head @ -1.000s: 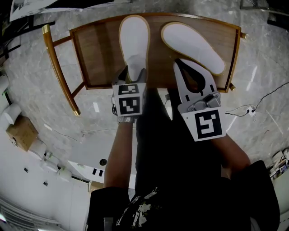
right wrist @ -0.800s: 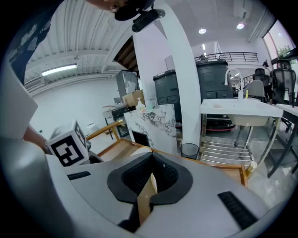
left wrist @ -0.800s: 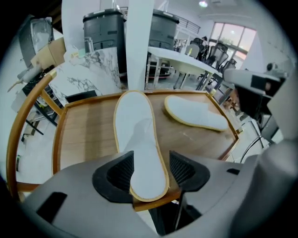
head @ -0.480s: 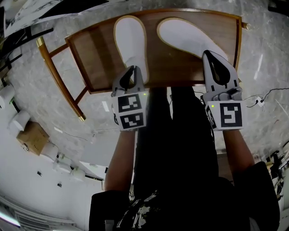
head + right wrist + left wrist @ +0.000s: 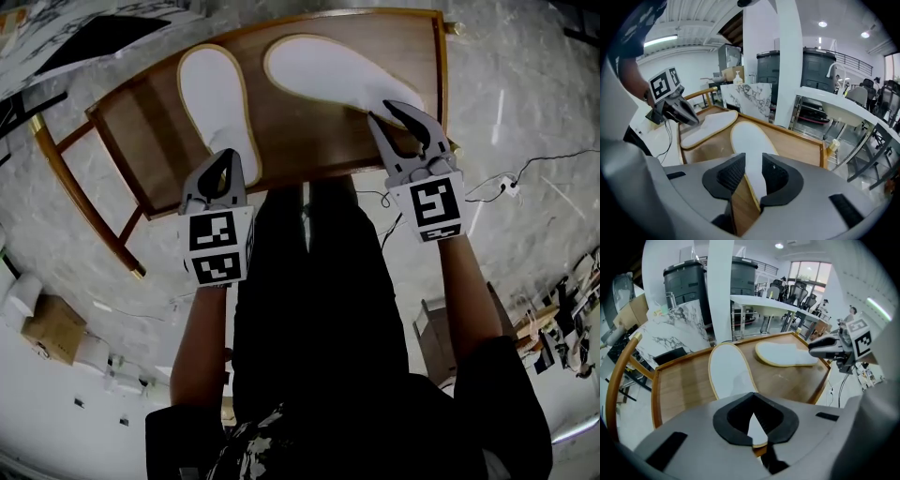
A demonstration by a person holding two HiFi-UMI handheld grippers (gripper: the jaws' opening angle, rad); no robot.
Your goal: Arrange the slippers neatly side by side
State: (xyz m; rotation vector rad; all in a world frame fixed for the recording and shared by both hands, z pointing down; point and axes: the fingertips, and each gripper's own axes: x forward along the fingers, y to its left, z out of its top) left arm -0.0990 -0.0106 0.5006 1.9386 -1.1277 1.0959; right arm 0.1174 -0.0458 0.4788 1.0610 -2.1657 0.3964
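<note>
Two white slippers with yellow rims lie on a wooden table (image 5: 309,141). The left slipper (image 5: 211,94) points straight away from me. My left gripper (image 5: 228,155) is shut on its near end, and the white sole (image 5: 729,371) runs away from the closed tips. The right slipper (image 5: 328,73) lies slanted, its far end leaning toward the left one. My right gripper (image 5: 398,106) is at its near end with jaws opening. That slipper (image 5: 750,140) passes between the pads with a gap on one side.
The table has a raised rim and ends just in front of my legs. A curved wooden frame (image 5: 56,169) stands to its left. A cable (image 5: 525,169) lies on the marble floor at right, and a cardboard box (image 5: 52,328) sits at lower left.
The left gripper has closed on the left slipper's near end. The right gripper moved right to the right slipper's near end and its jaws have parted. The head view has shifted.
</note>
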